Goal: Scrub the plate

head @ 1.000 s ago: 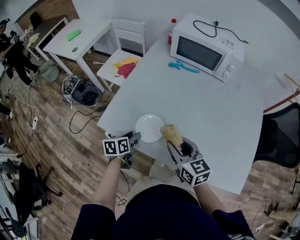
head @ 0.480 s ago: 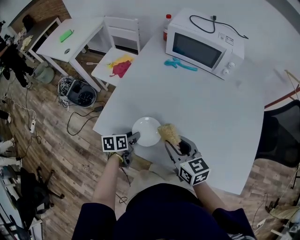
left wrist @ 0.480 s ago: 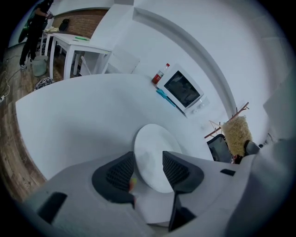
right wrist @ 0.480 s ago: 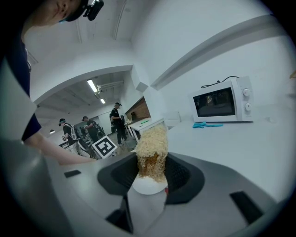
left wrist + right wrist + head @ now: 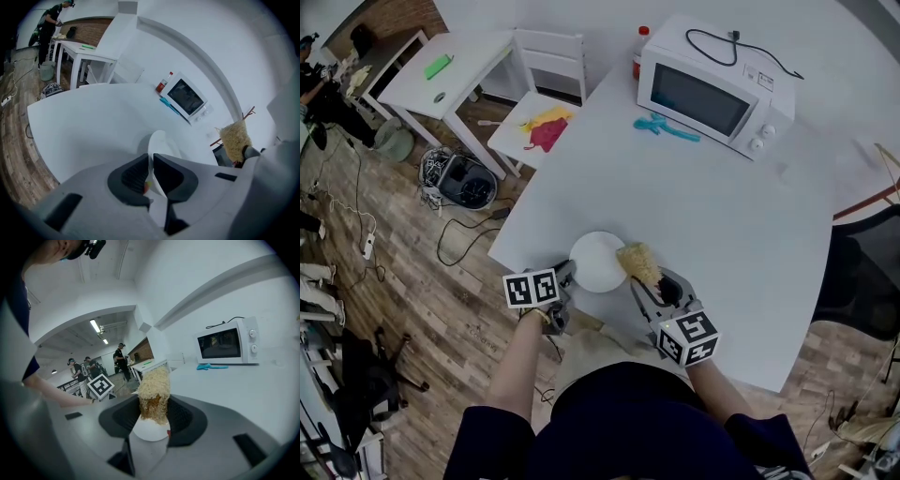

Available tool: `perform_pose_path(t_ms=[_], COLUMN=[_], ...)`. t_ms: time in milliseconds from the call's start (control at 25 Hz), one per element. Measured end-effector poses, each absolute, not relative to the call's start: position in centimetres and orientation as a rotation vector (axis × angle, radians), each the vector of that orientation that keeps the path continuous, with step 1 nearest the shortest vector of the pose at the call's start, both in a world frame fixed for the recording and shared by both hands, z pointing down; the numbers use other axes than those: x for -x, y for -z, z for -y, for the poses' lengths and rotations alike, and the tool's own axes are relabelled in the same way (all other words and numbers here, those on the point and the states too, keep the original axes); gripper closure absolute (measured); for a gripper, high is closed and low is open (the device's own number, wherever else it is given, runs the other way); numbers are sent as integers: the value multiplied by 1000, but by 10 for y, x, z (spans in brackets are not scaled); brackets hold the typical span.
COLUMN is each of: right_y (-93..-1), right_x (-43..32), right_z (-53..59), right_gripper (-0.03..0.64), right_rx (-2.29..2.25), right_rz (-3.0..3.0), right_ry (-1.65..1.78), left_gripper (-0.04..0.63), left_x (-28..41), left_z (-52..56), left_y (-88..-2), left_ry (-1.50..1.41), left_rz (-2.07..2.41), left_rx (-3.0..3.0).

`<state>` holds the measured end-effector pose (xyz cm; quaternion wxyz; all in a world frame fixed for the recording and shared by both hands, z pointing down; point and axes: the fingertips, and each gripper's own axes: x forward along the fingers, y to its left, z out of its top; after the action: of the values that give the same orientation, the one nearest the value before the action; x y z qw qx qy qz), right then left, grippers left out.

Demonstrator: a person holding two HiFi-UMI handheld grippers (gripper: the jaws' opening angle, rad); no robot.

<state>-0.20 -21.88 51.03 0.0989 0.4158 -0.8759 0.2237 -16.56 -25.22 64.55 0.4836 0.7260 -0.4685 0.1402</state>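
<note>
The plate (image 5: 596, 260) lies near the near left edge of the table (image 5: 722, 211), close in front of the person. The left gripper (image 5: 151, 163) comes at it from the near left; its jaws are closing with the plate's near rim between the pads, and the pads seem to be pressing on it. The right gripper (image 5: 154, 405) is clamped on a tan, fibrous scrubber (image 5: 152, 385), whose free end sticks out past the jaws and hangs over the plate's right rim. Whether the scrubber touches the plate I cannot tell.

Well apart, at the table's far side, stands a microwave (image 5: 712, 89) with its cord on top. A teal tool (image 5: 666, 128) lies just near of it, and a red-capped bottle (image 5: 641, 49) stands at its left. Off the table's far left corner is a chair (image 5: 548, 89) with yellow and red cloths (image 5: 546, 129) on the seat, and left of that a small table (image 5: 450, 80).
</note>
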Motion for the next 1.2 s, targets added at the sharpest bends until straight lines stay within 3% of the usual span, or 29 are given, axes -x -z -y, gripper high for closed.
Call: perform_pose_path(t_ms=[640, 1200], right_y=[-556, -610], right_x=[9, 15], right_z=[224, 240], right_gripper=[451, 451], right_rx=[-1159, -1051], right_rz=[2485, 2342], right_ry=[-603, -618], left_gripper=[566, 568], left_x=[143, 135], left_z=[248, 247], left_y=[-594, -587], left_ry=[-196, -241], left_rz=[1107, 1111], left_rx=[-1856, -1924])
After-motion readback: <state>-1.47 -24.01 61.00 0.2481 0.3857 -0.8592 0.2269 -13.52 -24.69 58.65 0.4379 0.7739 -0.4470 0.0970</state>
